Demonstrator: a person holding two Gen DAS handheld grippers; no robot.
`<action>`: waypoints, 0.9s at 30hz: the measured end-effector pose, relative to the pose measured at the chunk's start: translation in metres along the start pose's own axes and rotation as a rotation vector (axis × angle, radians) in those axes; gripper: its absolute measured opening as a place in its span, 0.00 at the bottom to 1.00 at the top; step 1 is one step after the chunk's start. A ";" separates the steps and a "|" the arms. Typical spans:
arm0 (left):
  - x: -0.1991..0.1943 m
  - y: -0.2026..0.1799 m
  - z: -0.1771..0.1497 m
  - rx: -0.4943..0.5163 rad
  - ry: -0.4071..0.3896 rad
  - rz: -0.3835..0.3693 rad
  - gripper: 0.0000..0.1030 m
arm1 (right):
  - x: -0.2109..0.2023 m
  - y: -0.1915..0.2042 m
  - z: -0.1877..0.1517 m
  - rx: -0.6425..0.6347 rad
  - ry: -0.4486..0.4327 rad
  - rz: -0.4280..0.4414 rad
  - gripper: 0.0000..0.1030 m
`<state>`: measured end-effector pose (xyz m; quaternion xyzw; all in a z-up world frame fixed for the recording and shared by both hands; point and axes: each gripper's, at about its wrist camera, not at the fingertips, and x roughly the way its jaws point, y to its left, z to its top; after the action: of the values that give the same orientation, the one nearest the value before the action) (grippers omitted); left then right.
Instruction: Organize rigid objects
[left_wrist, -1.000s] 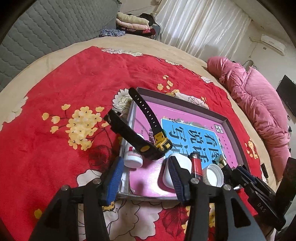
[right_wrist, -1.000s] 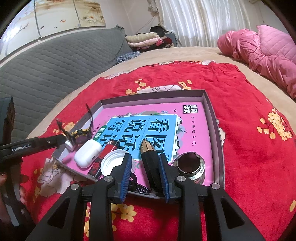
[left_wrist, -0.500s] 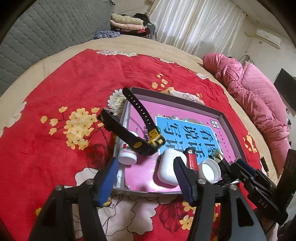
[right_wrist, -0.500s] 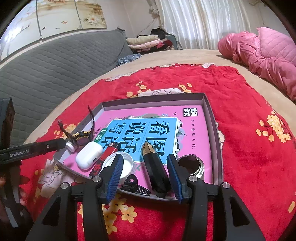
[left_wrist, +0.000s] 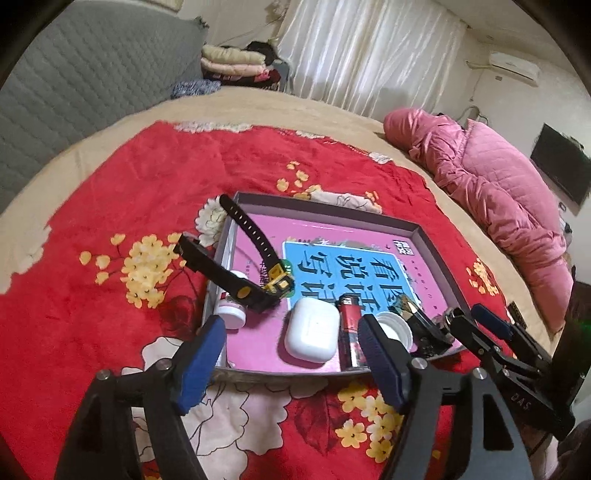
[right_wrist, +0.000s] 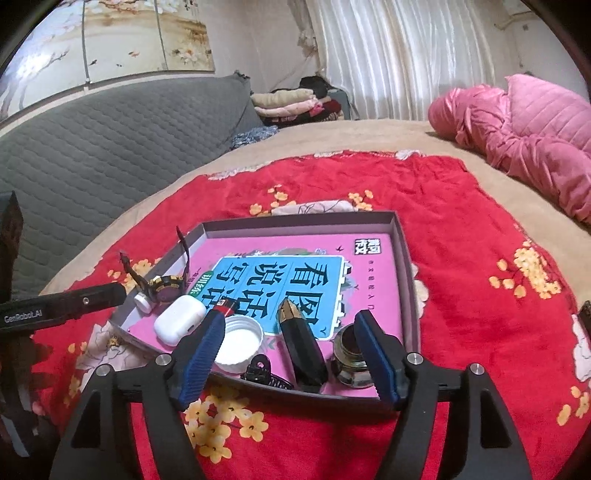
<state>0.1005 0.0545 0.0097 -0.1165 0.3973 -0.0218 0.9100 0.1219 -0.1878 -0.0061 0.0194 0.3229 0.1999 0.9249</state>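
Left wrist view, lower frame:
left claw: left gripper (left_wrist: 291, 350) jaws have just been opening and now stand wide, nothing pinched. The earbud case (left_wrist: 312, 334) lies in the gap beyond the tips, free of both pads.
change: a second ago the right-hand pad sat against the case; now the case lies loose on the tray floor, so this reads as a release.
tray: tray (left_wrist: 332, 211) centre frame on the red blanket (left_wrist: 129, 192).
contents: watch (left_wrist: 255, 273) at the left of the tray, one strap sticking up, the other out over the left rim; small white bottle (left_wrist: 232, 312) under it; lighter (left_wrist: 349, 325) just right of the case; white cap (left_wrist: 393, 328) next along.
other tool: right gripper (left_wrist: 476, 321) at lower right, over the tray's near right corner.

Right wrist view, lower frame:
right claw: jaws have just been opening, now spread wide and holding nothing.
change: a second ago the pads were close around the black pen-shaped piece (right_wrist: 301, 341); now it lies on the tray floor between the open tips, clear of both.
neighbours: hair clip (right_wrist: 264, 373) at the near rim, small glass jar (right_wrist: 351, 354) just right of the black piece, white cap left of it.
rest: case, lighter, watch lower left of the tray; left gripper arm reaches in from the left edge.

Task read:
status: both items look dropped off, and all the small things seen are on the tray.
next: probably back both tools off. Whether more items remain outside the tray, cannot tell.
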 end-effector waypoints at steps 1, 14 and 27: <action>-0.003 -0.004 -0.003 0.009 -0.002 -0.006 0.71 | -0.003 0.001 -0.002 -0.003 0.001 -0.006 0.72; -0.018 -0.034 -0.040 0.066 0.045 0.007 0.71 | -0.034 0.026 -0.028 -0.045 0.060 -0.099 0.74; -0.036 -0.031 -0.053 0.069 0.033 0.059 0.71 | -0.065 0.029 -0.046 0.025 0.123 -0.127 0.74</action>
<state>0.0387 0.0184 0.0078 -0.0730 0.4146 -0.0107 0.9070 0.0373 -0.1903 0.0004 -0.0019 0.3821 0.1378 0.9138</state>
